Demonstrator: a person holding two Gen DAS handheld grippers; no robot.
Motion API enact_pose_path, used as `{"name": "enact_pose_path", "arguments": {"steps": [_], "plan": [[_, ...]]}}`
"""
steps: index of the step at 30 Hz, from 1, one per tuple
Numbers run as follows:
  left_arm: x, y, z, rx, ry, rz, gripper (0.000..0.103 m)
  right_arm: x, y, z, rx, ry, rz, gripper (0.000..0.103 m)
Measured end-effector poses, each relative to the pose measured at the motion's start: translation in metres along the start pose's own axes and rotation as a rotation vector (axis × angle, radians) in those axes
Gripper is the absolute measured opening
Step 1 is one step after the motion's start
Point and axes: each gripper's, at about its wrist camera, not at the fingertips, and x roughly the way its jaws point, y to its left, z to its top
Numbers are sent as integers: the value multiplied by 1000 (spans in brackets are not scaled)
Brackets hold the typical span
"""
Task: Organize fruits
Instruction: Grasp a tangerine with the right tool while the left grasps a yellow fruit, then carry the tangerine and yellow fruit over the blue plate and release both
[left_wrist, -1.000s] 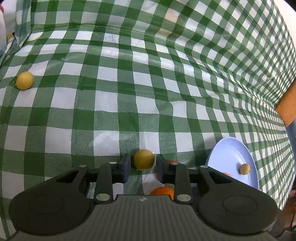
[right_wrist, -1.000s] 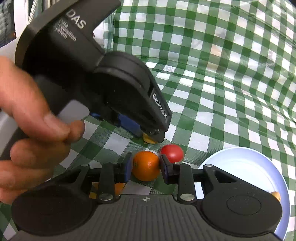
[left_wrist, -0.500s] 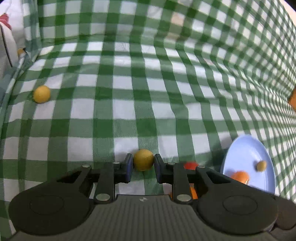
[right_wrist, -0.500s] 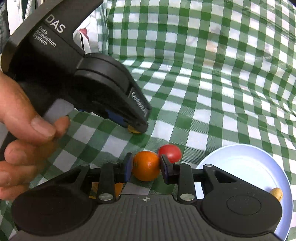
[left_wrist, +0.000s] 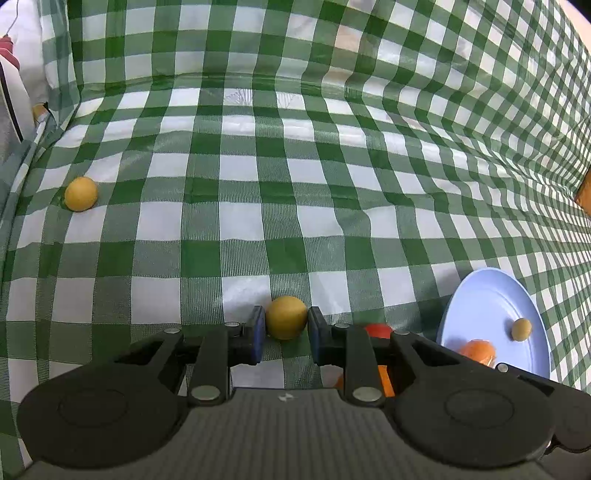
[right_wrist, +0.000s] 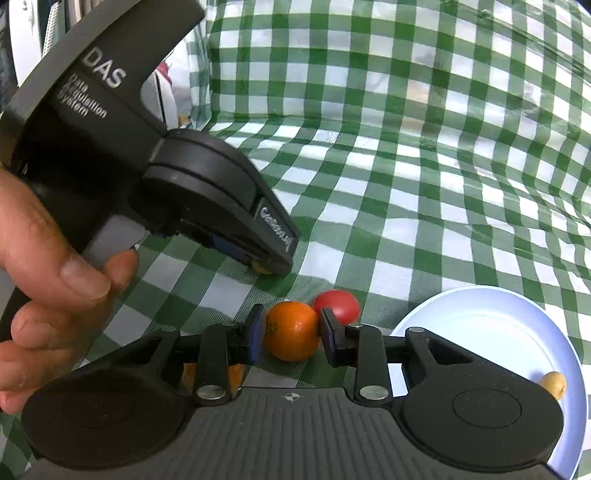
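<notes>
My left gripper is shut on a round yellow fruit just above the green checked cloth; it also shows in the right wrist view, held by a hand. My right gripper is shut on an orange. A red tomato lies just behind it, also seen in the left wrist view. A pale blue plate at the right holds a small tan fruit. In the left wrist view the plate holds the tan fruit, with an orange fruit over its near edge.
Another yellow fruit lies on the cloth at the far left. Another orange piece shows under my right gripper's left finger. The cloth rises as a backdrop behind. White items stand at the left edge.
My left gripper has closed on the yellow fruit and lifted it away from the tomato. My right gripper stays shut on the orange.
</notes>
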Motion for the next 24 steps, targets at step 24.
{"name": "enact_pose_path", "arguments": {"steps": [24], "plan": [[-33, -27, -1, 47, -76, 36, 26, -53, -17, 5, 39, -99, -74, 33]]}}
